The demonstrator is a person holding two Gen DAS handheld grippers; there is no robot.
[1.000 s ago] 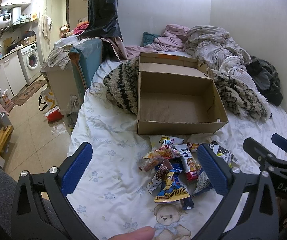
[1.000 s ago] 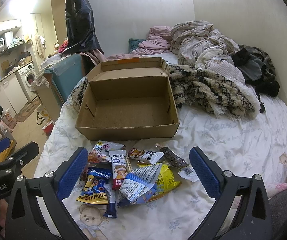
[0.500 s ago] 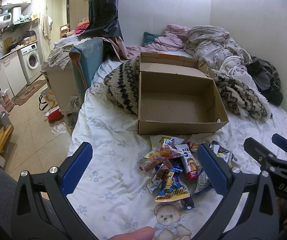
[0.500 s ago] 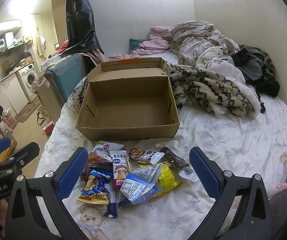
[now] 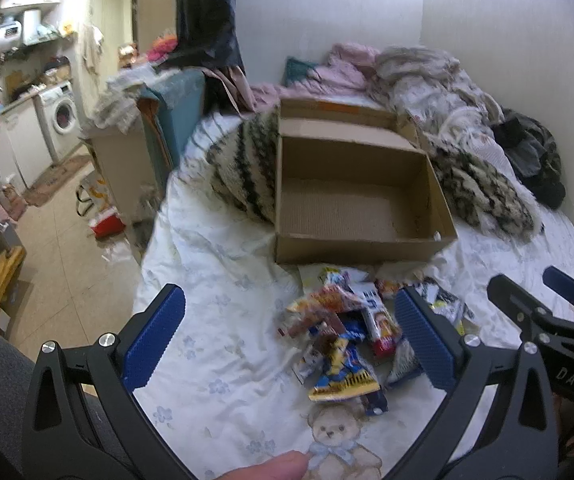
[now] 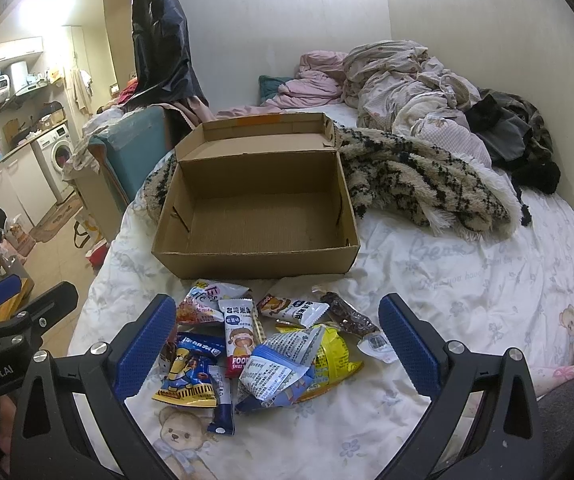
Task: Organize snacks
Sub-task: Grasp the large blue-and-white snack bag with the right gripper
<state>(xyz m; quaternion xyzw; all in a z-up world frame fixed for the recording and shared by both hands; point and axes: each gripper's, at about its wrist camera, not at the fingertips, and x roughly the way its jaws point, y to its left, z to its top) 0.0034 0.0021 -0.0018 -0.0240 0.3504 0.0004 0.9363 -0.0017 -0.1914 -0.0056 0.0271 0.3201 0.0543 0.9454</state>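
Because nothing is packed yet, the snacks (image 6: 263,344) lie heaped on the bed (image 6: 467,292) just before the empty cardboard box (image 6: 255,256), while left tool (image 5: 287,340) and right tool (image 6: 277,340) hover spread wide, holding nothing, ready to pick.

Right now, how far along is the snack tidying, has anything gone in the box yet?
Nothing looks done: the cardboard box sits open on the bed with a bare floor. Nothing is in hand either; the left gripper and right gripper are both open and hold nothing. All of it is left: the pile of snack packets lies on the sheet in front of the box, none inside.
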